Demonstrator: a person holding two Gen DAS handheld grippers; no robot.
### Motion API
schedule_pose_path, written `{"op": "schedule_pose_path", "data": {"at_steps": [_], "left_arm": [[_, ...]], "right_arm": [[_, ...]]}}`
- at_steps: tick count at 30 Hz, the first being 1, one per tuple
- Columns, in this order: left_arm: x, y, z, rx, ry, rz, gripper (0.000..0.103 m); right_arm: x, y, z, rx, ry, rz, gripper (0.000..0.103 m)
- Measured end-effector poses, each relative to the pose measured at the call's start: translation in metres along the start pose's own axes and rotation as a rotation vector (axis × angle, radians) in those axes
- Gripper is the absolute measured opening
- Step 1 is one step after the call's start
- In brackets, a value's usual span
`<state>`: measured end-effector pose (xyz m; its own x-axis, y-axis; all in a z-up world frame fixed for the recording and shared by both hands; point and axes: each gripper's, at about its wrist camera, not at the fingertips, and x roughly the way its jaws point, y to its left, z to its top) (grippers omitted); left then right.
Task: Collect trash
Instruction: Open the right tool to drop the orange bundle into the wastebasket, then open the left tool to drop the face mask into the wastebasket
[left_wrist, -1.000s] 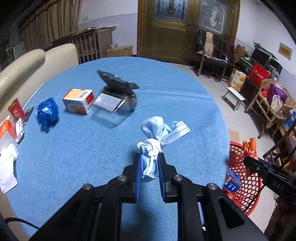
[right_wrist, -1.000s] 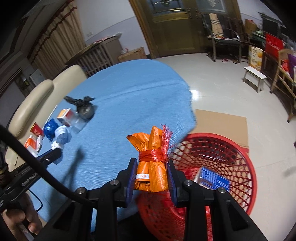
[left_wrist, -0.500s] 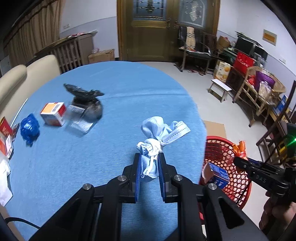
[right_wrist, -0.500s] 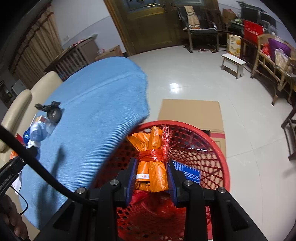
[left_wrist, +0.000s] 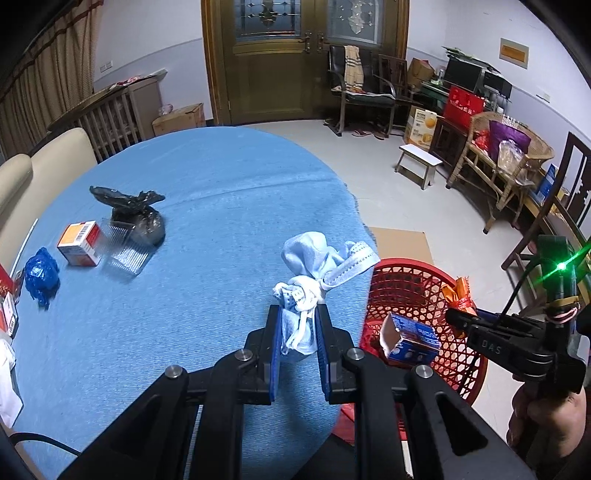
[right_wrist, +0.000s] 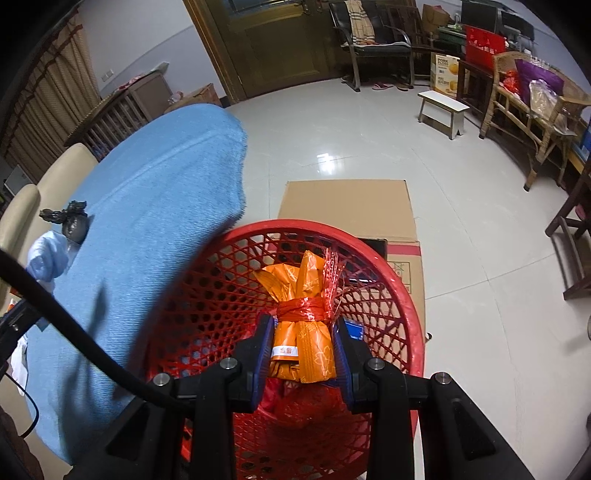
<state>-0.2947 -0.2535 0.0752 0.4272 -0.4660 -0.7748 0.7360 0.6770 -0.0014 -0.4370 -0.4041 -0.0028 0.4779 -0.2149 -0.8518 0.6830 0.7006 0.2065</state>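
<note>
**Operator:** Holding two bundles at once. Which do I drop first?

**Guide:** Check the right gripper (right_wrist: 303, 354) first. Its blue pads clamp the orange plastic bundle tied with red string (right_wrist: 304, 325), whose long axis stands upright between the fingers, knot end up. From the right wrist view, the round red plastic lattice basket (right_wrist: 406, 295) lies directly below and ahead of that bundle, so your right hand appears to be over the opening. Judged from this, the next move calls only for parting the fingers; no sideways travel looks necessary.

**Operator:** And the left?

**Guide:** Your left gripper (left_wrist: 297, 341) grips the pale blue knotted cloth bundle (left_wrist: 306, 266), again upright, loose tails pointing up and to your right. It hangs over the blue woven tablecloth (left_wrist: 203, 221) near the edge. The basket (left_wrist: 402, 288) sits to your right and lower, beside the table, with a blue carton (left_wrist: 413, 338) already inside. You need to carry that bundle rightward past the edge before letting go.

**Operator:** Any hazard?

**Guide:** Both hands converge on one opening; the right gripper (left_wrist: 461, 317) occupies it now.
</note>
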Motion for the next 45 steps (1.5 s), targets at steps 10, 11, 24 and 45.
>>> {"op": "schedule_pose_path", "data": {"at_steps": [10, 11, 24, 45], "left_arm": [[0.001, -0.009, 0.001, 0.021, 0.001, -0.016, 0.018], [0.001, -0.010, 0.001, 0.023, 0.001, -0.017, 0.018], [0.001, -0.028, 0.004, 0.044, 0.009, -0.049, 0.018], [0.012, -0.064, 0.010, 0.107, 0.058, -0.163, 0.070]], "right_arm": [[0.013, -0.009, -0.002, 0.044, 0.067, -0.011, 0.038], [0.013, -0.010, -0.002, 0.050, 0.069, -0.010, 0.048], [-0.029, -0.027, 0.017, 0.143, -0.097, -0.007, 0.067], [-0.069, -0.051, 0.035, 0.245, -0.220, 0.017, 0.067]]}}
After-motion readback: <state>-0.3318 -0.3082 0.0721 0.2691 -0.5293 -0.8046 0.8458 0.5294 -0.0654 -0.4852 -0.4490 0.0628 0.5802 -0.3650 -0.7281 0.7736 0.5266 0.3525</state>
